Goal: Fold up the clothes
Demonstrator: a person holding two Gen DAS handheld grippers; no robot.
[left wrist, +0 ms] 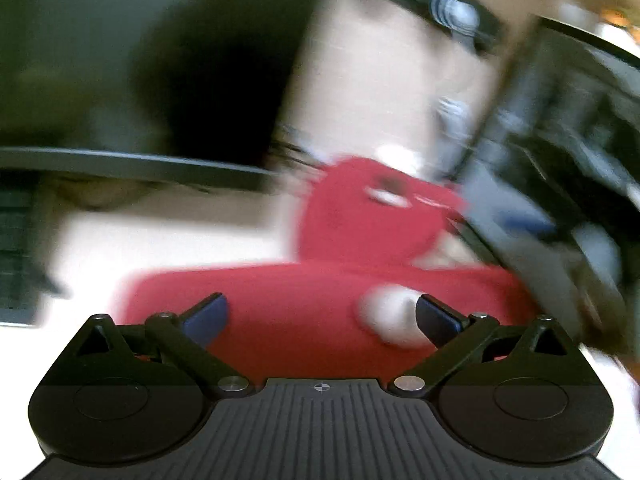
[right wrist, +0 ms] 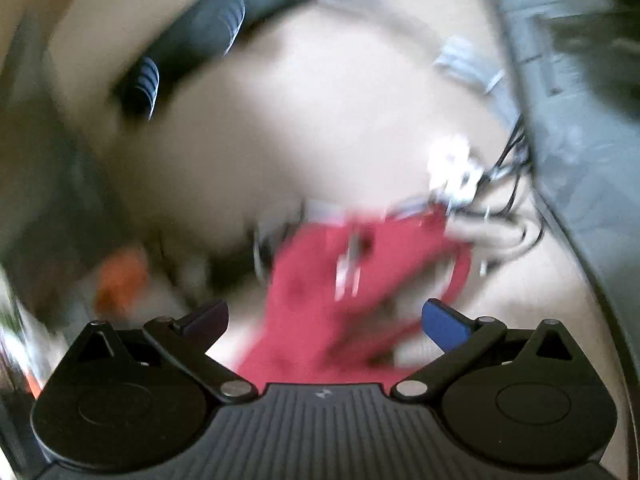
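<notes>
Left gripper (left wrist: 322, 318) jaws apart, empty, over red cloth garment (left wrist: 304, 320) on pale tabletop (left wrist: 168, 240). Right gripper (right wrist: 324, 320) also spread, garment (right wrist: 320, 292) ahead, bunched. Heavy blur; probably mid-reach between folds. Next: pinch edges, lift together.

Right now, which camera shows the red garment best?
Left wrist: the red garment spreads broad across the pale surface, though blurred. Right wrist shows it narrower, bunched and more smeared.
</notes>
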